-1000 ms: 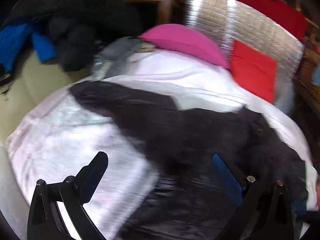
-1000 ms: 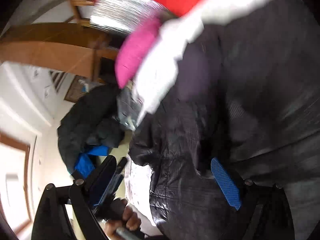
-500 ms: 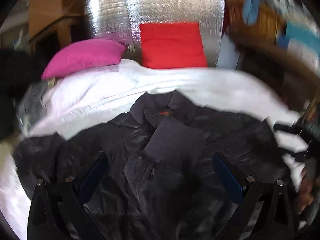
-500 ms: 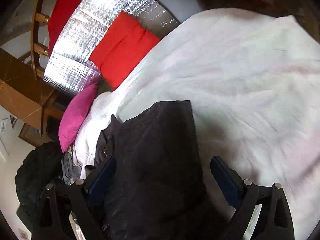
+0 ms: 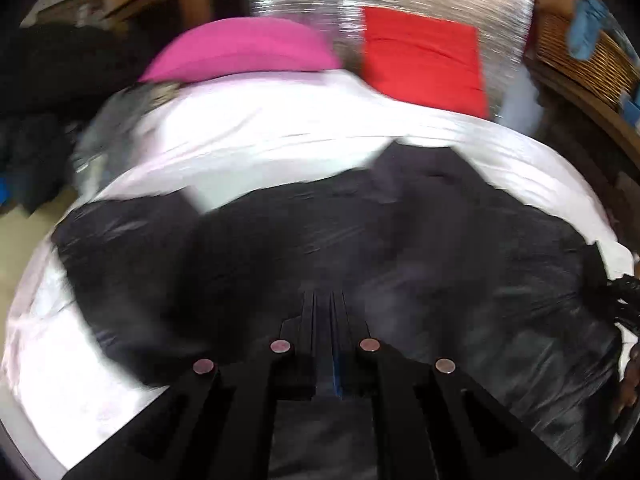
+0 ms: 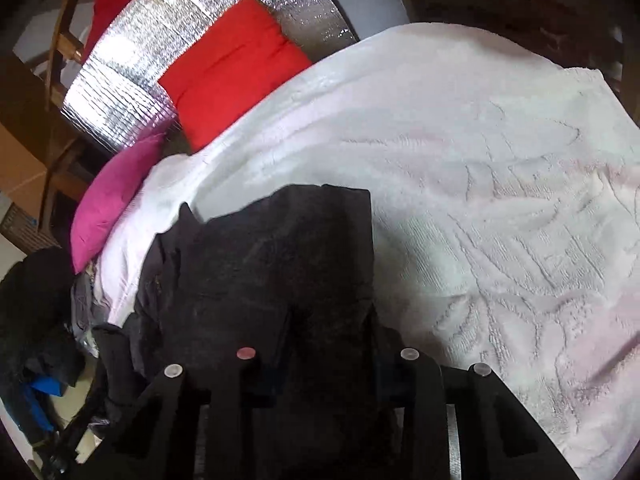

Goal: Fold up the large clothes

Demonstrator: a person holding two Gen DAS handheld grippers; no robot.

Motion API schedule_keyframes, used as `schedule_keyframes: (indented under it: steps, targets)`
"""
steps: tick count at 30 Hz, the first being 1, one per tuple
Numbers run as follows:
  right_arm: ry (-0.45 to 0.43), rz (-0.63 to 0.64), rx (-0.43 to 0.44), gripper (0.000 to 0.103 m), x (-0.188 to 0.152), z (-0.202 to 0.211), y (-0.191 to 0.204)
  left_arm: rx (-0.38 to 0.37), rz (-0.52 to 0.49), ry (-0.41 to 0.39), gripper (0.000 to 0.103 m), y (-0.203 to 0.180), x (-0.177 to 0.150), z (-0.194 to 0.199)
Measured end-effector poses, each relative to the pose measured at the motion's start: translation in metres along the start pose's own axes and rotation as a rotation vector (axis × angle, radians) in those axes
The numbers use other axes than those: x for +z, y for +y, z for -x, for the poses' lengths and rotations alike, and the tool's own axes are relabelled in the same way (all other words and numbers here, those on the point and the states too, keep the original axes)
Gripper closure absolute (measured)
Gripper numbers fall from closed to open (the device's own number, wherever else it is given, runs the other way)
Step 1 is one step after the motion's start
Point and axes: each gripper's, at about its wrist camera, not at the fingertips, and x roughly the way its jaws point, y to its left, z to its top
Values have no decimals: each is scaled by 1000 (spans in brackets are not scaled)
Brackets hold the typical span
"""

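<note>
Embossed white bedspread (image 6: 500,184) under glossy black jacket (image 5: 360,248), both hand-held grippers (image 5: 324,308) (image 6: 328,344) clamped on it.

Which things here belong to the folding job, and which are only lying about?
For the job:
- black jacket
- white bedspread it lies on
- left gripper, jaws together
- right gripper, jaws shut on the jacket

Lying about:
- pink cushion
- red cushion
- silver foil mat
- dark clothes pile
</note>
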Motion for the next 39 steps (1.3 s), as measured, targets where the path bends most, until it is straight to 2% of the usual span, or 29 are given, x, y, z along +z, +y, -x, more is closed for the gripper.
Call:
schedule_keyframes:
  steps: [2, 3, 4, 5, 6, 7, 8, 11, 14, 15, 16, 17, 18, 20, 22, 27, 32, 35, 37, 39]
  targets:
    - [3, -6, 3, 68, 0, 4, 1, -24, 95, 34, 94, 35, -10, 6]
    - [2, -21, 15, 68, -1, 8, -1, -33, 149, 39, 81, 50, -13, 8]
    - [1, -33, 24, 68, -1, 9, 0, -41, 201, 34, 53, 63, -16, 12]
    - [3, -46, 30, 66, -2, 12, -1, -46, 244, 23, 39, 72, -18, 15]
    - [12, -62, 37, 55, -3, 15, -3, -54, 267, 6, 24, 75, -19, 19]
    - [23, -85, 52, 42, -3, 19, -4, -80, 282, -28, 24, 74, -20, 25]
    - [16, -105, 63, 22, -4, 23, -4, -106, 266, -49, 24, 66, -19, 29]
    - [-110, -124, 88, 20, -7, 46, 1, -150, 167, -68, 21, 19, -7, 34]
    - [-156, -131, 76, 20, -7, 53, 3, -168, 23, -81, 17, -37, 5, 35]
    - [-155, -138, 66, 20, -8, 51, 1, -149, -19, -84, 15, -52, 5, 34]
    - [-140, -143, 54, 20, -8, 45, 0, -88, -96, -78, 14, -79, 7, 28]
    - [-123, -150, 45, 20, -7, 39, -2, -45, -133, -61, 13, -92, 8, 23]
    - [-111, -162, 43, 20, -7, 34, -4, 19, -177, -13, 14, -112, 10, 9]
    - [-93, -177, 55, 20, -7, 27, -7, 62, -211, 55, 13, -129, 12, -12]
    - [-78, -178, 56, 20, -6, 21, -5, 143, -233, 119, 14, -136, 10, -32]
    - [-39, -178, 84, 20, -8, 12, -1, 115, -148, 144, 15, -87, -4, -18]
    - [-69, -156, 94, 20, -9, 21, 4, 116, -76, 106, 15, -13, -24, 26]
    - [-48, -171, 103, 20, -11, 21, 1, 112, 22, 119, 15, 40, -41, 40]
    - [-32, -180, 102, 20, -11, 20, -2, 72, 105, 129, 15, 65, -49, 44]
    - [-14, -187, 97, 20, -10, 18, -6, -1, 207, 147, 15, 85, -55, 39]
